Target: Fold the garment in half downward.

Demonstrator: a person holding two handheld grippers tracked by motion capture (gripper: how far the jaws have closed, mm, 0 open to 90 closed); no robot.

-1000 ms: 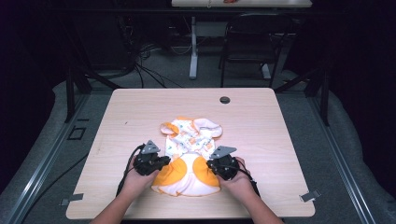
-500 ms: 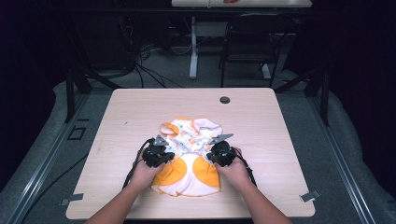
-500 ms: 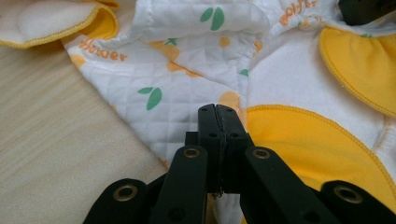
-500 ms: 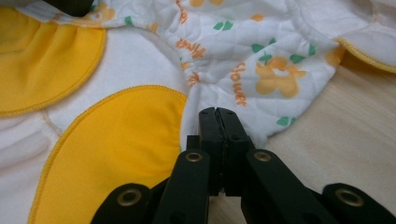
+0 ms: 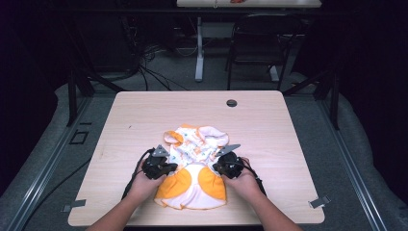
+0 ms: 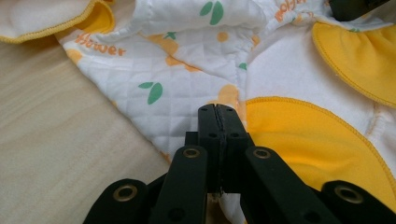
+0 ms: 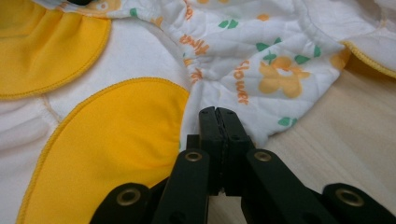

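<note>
Baby garment near-centre on table. Left gripper, right gripper: jaws pressed together at garment's left, right edges; fabric pinch unclear. Risk: thin hold slipping, uneven pull bunching quilted cloth.

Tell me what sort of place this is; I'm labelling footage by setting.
Probably a lab or recording workspace, not a home: a bare wooden table ringed by metal floor rails, loose cables on grey carpet, dark surroundings.

The white quilted baby garment with orange-yellow patches carries small orange print among its green leaves and orange blossoms: "flower" reads clearly in the right gripper view, and again near its edge in the left gripper view.
</note>
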